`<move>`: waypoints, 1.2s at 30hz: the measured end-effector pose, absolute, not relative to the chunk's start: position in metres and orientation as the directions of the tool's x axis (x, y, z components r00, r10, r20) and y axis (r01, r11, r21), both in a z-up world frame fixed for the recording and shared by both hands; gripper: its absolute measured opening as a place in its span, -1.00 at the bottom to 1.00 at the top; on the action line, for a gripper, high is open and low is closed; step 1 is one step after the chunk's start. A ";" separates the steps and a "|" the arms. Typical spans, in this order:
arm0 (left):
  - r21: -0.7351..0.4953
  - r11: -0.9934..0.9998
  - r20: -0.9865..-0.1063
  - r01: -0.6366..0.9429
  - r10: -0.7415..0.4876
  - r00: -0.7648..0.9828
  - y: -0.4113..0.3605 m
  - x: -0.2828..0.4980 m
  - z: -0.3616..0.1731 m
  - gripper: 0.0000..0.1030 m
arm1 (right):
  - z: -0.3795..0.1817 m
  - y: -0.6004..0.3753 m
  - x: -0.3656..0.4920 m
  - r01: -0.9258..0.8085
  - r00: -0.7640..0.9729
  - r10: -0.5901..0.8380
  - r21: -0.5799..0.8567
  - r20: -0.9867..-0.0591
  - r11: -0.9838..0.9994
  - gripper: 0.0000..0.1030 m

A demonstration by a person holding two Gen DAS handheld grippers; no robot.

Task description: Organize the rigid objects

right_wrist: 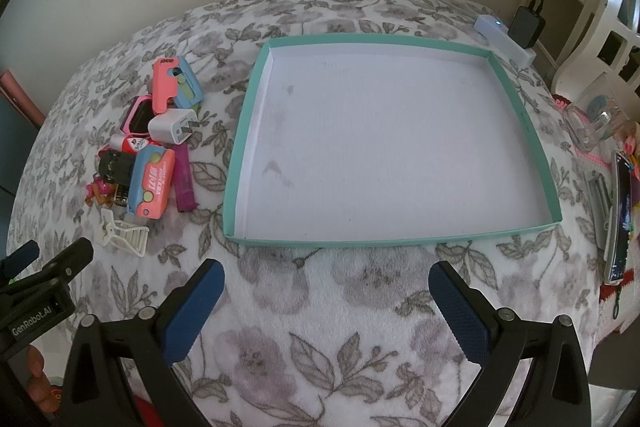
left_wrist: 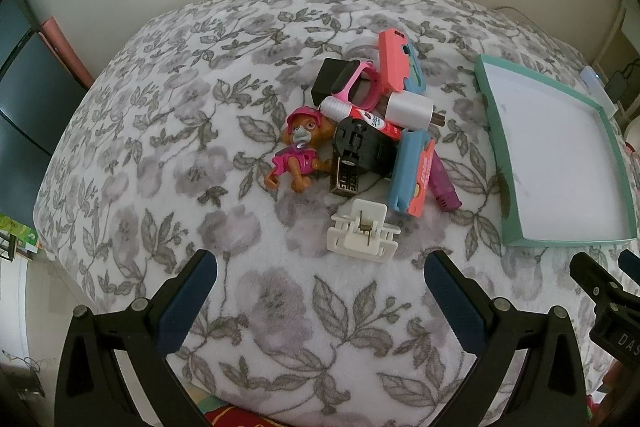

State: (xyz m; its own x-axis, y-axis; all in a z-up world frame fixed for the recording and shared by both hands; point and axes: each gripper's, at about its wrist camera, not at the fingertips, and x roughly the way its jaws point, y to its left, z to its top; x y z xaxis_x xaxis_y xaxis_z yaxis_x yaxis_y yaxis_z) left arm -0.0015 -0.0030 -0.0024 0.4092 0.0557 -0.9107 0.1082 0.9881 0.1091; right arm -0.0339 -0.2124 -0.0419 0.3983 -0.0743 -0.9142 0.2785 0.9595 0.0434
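A heap of small objects lies on the floral blanket (left_wrist: 280, 307): a pink toy dog figure (left_wrist: 298, 151), a white hair claw clip (left_wrist: 362, 235), a pink watch (left_wrist: 356, 83), a white charger plug (left_wrist: 410, 111), a black block (left_wrist: 364, 147) and two pink-and-blue cases (left_wrist: 414, 173). A shallow teal box lid (right_wrist: 248, 99) with a white floor sits right of the heap, nothing in it. My left gripper (left_wrist: 320, 267) hangs open just in front of the clip. My right gripper (right_wrist: 326, 277) stands open before the lid's near edge.
A white power strip (right_wrist: 504, 37) with a black adapter (right_wrist: 528, 27) lies beyond the lid. A phone (right_wrist: 622, 219) and a clear cup (right_wrist: 592, 127) sit at the far right. The blanket's front is bare between grippers and objects.
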 end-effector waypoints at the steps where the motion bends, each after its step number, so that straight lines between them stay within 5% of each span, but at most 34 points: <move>1: 0.109 0.988 -0.911 0.108 0.056 0.409 -0.003 -0.002 -0.002 1.00 | -0.042 -0.212 -0.034 0.278 0.398 -0.074 0.044 -0.914 0.959 1.00; 36: 0.134 0.986 -0.916 0.103 0.084 0.393 -0.004 0.008 -0.008 1.00 | -0.034 -0.200 -0.019 0.216 0.449 -0.006 0.102 -0.893 0.971 1.00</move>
State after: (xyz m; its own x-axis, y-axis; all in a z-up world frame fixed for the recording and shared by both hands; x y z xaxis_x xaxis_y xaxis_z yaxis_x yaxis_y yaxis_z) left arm 0.0081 -0.0036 -0.0079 0.3929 0.0835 -0.9158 0.1028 0.9856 0.1340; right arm -0.0190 -0.2001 -0.0336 0.4492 -0.0057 -0.8934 0.2160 0.9710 0.1024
